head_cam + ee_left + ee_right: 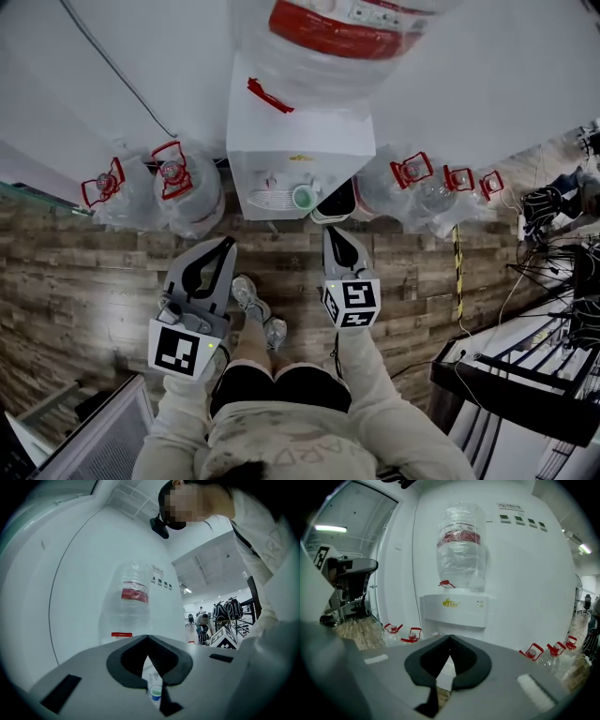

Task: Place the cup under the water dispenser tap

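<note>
Head view puts the cup (306,197) in the recess of the water dispenser (300,150), standing upright on the drip tray (270,200), ahead of both our grippers and between their two lines of aim. Our left gripper (225,246) is closed with nothing in it; in the left gripper view its tips (147,638) meet, and the cup (156,694) shows only through the slit below them, well ahead of and lower than the jaws. Our right gripper (335,232) is closed and empty too. In the right gripper view its jaws (450,638) touch at the tips, with the dispenser front (452,611) beyond them and no cup between. Spare bottles (178,187) stand on the floor, off to the outer side of each gripper. We judge the placing itself as done: the cup stands free of both grippers and sits at the taps. We cannot tell whether it lies exactly beneath one spout. What is left, as we read it, is at most to check that alignment and keep clear.
</note>
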Demonstrator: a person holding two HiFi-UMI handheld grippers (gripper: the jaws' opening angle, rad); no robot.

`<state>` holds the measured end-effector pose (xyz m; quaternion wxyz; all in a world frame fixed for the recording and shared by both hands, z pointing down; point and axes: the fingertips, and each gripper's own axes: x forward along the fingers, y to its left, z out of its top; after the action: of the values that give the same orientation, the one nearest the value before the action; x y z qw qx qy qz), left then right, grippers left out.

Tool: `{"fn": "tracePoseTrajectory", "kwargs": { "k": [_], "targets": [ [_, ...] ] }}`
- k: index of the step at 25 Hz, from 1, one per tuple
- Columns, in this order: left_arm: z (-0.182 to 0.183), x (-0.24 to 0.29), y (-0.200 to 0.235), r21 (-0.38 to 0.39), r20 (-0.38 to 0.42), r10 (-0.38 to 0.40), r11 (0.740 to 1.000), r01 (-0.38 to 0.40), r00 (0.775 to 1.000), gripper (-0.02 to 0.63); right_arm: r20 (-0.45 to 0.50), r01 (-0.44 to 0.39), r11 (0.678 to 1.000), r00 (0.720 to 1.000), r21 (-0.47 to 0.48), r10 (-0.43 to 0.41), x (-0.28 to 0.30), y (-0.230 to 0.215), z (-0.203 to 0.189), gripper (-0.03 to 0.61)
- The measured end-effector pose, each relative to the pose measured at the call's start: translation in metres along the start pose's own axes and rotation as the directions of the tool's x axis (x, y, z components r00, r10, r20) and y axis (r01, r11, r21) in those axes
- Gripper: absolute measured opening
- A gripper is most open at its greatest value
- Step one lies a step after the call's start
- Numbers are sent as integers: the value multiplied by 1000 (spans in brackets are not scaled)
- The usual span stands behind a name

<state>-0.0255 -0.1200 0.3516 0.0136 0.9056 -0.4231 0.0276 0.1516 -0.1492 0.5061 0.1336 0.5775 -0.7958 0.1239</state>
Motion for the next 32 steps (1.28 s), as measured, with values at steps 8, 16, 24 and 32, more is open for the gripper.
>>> {"fn": "tracePoseTrajectory", "kwargs": {
  "k": [8, 16, 24, 32],
  "targets": [
    [30, -16, -14, 2, 26, 13, 1000, -13, 1000, 5, 66, -24, 998, 997, -57, 27, -47, 17, 50, 9],
    [59, -33, -28, 17, 55, 30, 999, -31, 998, 5, 128, -27, 998, 991, -62, 35, -91, 23, 90, 9],
    [82, -47, -40, 54, 92, 29, 998, -34, 995, 5, 165, -30, 998, 985, -59, 39, -127, 25, 116, 9],
    [102, -55, -59, 98, 124, -2, 995, -10, 992, 5, 237, -26, 997, 971, -76, 43, -163, 30, 145, 9]
  ]
}}
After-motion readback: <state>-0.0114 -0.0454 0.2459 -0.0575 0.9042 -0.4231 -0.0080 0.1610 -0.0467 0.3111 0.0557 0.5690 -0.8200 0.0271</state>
